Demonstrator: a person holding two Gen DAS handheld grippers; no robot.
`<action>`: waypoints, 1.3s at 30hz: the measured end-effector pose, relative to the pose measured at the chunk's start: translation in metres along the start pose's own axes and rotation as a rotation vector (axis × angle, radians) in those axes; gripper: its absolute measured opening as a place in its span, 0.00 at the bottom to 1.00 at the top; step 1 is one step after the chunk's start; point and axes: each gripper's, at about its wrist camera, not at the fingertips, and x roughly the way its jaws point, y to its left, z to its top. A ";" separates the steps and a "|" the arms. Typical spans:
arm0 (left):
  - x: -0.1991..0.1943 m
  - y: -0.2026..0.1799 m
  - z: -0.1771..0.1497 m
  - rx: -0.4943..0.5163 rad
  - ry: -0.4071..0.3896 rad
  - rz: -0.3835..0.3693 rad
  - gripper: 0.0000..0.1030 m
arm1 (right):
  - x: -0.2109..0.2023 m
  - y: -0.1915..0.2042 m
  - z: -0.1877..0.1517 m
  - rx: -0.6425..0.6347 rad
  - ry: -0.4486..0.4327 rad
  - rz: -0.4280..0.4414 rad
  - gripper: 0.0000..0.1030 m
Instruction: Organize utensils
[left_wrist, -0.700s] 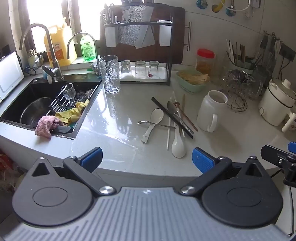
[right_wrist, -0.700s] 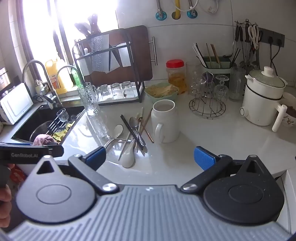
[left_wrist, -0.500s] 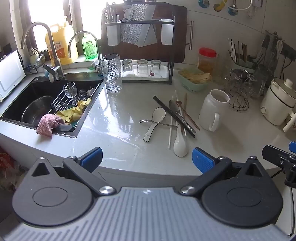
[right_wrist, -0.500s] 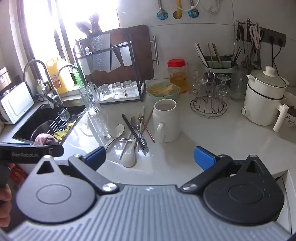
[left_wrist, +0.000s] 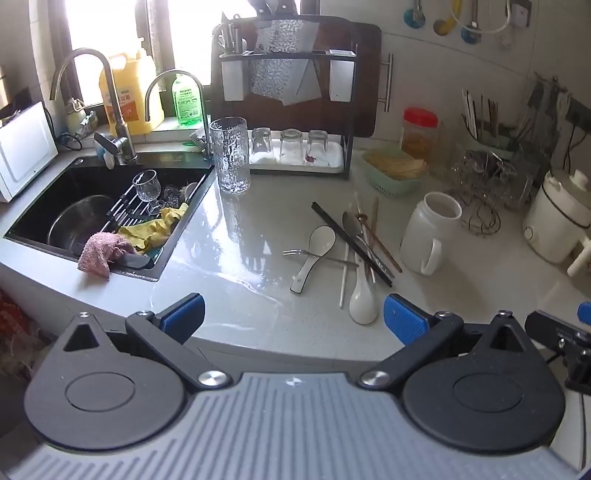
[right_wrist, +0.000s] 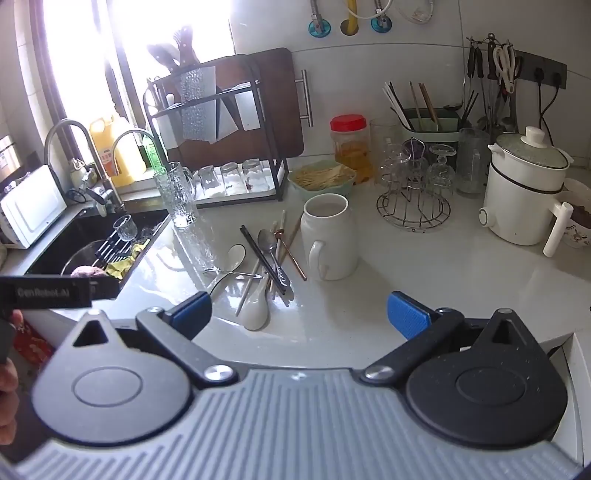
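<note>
Utensils (left_wrist: 347, 251) heaped between white mug (left_wrist: 428, 232) and sink (left_wrist: 184, 221); both claws (left_wrist: 291, 317) (right_wrist: 299, 314) wide, empty.

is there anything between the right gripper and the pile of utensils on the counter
Nothing visible. The right gripper is open and empty, with only bare counter ahead of it up to the utensil pile. The white mug stands beside the pile, to its right, not in the path.
</note>
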 end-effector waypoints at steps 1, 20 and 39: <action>0.000 -0.001 0.001 0.004 0.004 -0.004 1.00 | -0.001 0.000 0.000 -0.001 -0.001 0.001 1.00; 0.003 -0.014 -0.002 0.017 0.058 -0.023 1.00 | -0.005 -0.008 0.006 -0.015 0.002 -0.008 1.00; 0.007 -0.019 0.008 0.030 0.072 -0.025 1.00 | 0.006 -0.012 0.014 0.011 0.029 0.010 1.00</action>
